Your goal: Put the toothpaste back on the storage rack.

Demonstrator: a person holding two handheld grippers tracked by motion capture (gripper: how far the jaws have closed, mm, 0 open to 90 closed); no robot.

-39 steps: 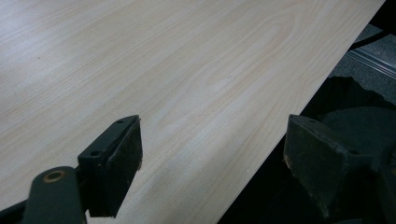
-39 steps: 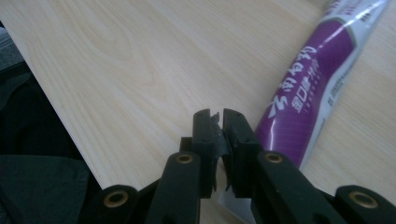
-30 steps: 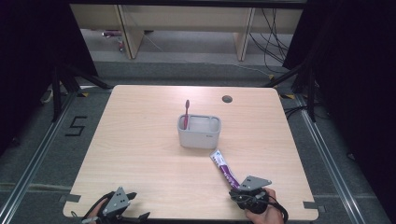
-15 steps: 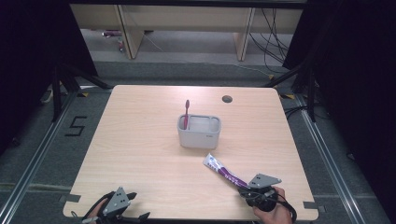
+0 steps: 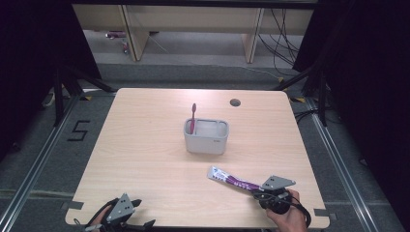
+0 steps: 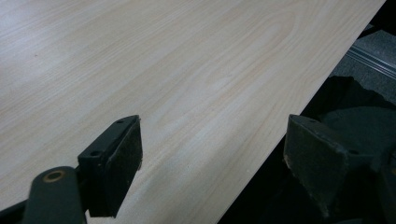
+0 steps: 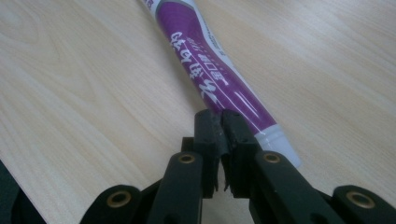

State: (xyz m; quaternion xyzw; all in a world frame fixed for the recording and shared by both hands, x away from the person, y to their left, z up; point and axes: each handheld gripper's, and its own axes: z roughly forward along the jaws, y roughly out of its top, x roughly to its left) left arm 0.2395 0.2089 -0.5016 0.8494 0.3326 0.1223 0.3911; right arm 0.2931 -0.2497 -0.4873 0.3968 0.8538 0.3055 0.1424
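A purple and white toothpaste tube (image 5: pixel 232 180) lies flat on the wooden table (image 5: pixel 145 145), near the front right. My right gripper (image 5: pixel 256 193) sits at the tube's near end. In the right gripper view its jaws (image 7: pixel 222 116) are shut, with nothing between them. Their tips rest against the side of the tube (image 7: pixel 210 60), just behind its cap end. My left gripper (image 5: pixel 142 212) is at the front left edge of the table. Its jaws (image 6: pixel 212 154) stand wide open and empty, one over the wood and one past the edge.
A grey rectangular container (image 5: pixel 205 142) stands mid-table with a pink toothbrush (image 5: pixel 193 116) upright in its left corner. A round cable hole (image 5: pixel 235 102) lies near the far edge. Dark floor and frame rails surround the table.
My right gripper has moved right along the front edge. The tube has swung with it, its far end going left and its lie becoming flatter across the table. The left gripper has stayed still.
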